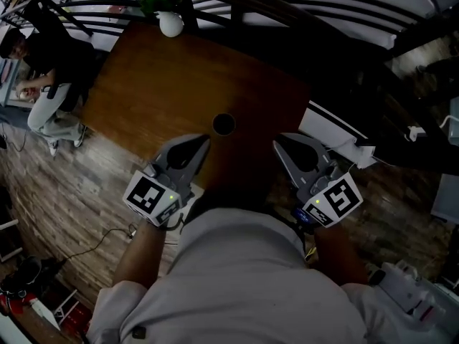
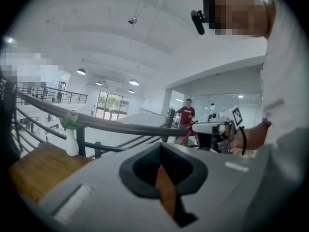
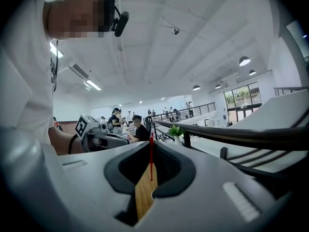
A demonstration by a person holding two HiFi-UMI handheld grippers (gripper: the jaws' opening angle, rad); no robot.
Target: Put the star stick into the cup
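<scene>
Down below, wide brown table (image 1: 165, 92). Over its near edge, left gripper (image 1: 204, 141), pinched shut on nothing, and right gripper (image 1: 278, 144), clamped tight. Just ahead, between both, small dark cup (image 1: 224, 124) on the table. Squeezed in the right gripper's tips, thin red stick (image 3: 151, 158).

Head view dim, underexposed; gripper views bright w/ fisheye-warped, vignetted edges.

There are 2 grippers, the left gripper (image 1: 206, 140) and the right gripper (image 1: 277, 143), each bearing 1 marker cube (image 1: 152, 194). On 1 wooden table (image 1: 165, 84) stand 1 dark cup (image 1: 224, 124) and 1 white vase (image 1: 171, 24) holding 1 green plant (image 1: 156, 2). 1 red stick (image 3: 151, 158) shows between the right jaws, and 1 person (image 1: 43, 70) sits beside the table.
</scene>
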